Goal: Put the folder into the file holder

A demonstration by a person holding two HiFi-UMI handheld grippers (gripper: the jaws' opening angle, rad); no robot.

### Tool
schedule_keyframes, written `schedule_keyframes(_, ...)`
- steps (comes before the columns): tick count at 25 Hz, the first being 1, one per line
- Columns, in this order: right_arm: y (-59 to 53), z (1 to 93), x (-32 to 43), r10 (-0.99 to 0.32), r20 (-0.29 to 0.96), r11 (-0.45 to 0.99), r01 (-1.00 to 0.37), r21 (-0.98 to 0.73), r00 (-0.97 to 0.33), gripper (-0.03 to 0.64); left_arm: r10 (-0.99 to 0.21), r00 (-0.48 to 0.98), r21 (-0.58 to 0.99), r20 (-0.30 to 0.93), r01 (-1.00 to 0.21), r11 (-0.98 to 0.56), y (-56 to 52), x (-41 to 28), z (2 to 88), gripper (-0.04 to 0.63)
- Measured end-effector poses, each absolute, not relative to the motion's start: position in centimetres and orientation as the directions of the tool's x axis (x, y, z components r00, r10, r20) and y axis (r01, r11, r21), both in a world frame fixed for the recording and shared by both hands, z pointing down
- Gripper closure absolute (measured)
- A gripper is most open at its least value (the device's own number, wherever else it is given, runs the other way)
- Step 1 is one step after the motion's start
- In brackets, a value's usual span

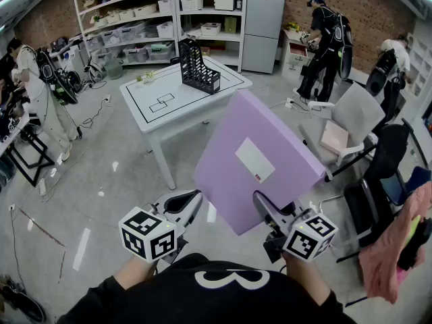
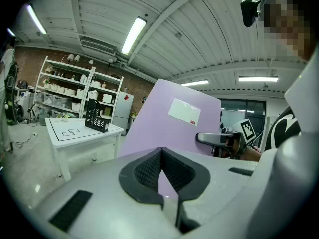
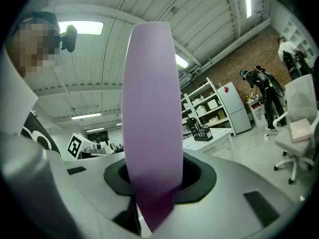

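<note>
Folder [image 1: 263, 133] held in the air, near side of the table [image 1: 169, 113], well apart from the file holder [image 1: 200, 69]. Its long axis rises from the right gripper [image 1: 260, 202], which clamps its near edge, labelled face tilted leftward. The left gripper [image 1: 192, 200] is closed and empty.

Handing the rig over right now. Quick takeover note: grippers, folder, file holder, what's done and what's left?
Right gripper: shut on the lower edge of the purple folder, which is held tilted in the air.
Left gripper: jaws together, nothing in them, low beside the folder.
File holder: black, upright near the far edge of the white table, well ahead of the folder.
Done: folder is in hand.
Left: carry it to the table, slide it into the file holder, let go.
</note>
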State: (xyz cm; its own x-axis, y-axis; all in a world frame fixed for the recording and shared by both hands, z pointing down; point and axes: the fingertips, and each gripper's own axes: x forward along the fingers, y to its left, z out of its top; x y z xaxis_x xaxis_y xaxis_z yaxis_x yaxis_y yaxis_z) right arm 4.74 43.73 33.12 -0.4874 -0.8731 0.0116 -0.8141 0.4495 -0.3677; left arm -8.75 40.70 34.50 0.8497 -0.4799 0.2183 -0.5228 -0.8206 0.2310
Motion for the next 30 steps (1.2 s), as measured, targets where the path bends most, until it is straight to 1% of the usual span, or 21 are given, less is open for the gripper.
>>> schedule_keyframes(7,44.2,33.9,4.8,-0.867,0.021,0.455,-0.807,-0.377,-0.498,0.472,-0.479,0.846,0.236,0.232,-0.527,-0.816,41.5,-8.5,35.3,0.59)
schedule_keyframes(14,41.4,35.3,4.9,-0.868,0.026,0.445,-0.801,-0.402,-0.495,0.472,-0.483,0.843,0.269,0.236,-0.535,-0.801,39.0,-9.1,37.1,0.589)
schedule_keyframes(22,35.2,38.0,5.1,-0.865,0.075,0.417,-0.793,-0.443,-0.497,0.472,-0.465,0.847,0.31,0.259,-0.528,-0.79,32.8,-8.7,39.7,0.591)
schedule_keyframes(30,24.6,39.9,6.2,-0.867,0.14,0.372,-0.807,-0.458,-0.479,0.472,-0.431,0.855,0.363,0.29,-0.514,-0.777,21.6,-7.4,41.6,0.589)
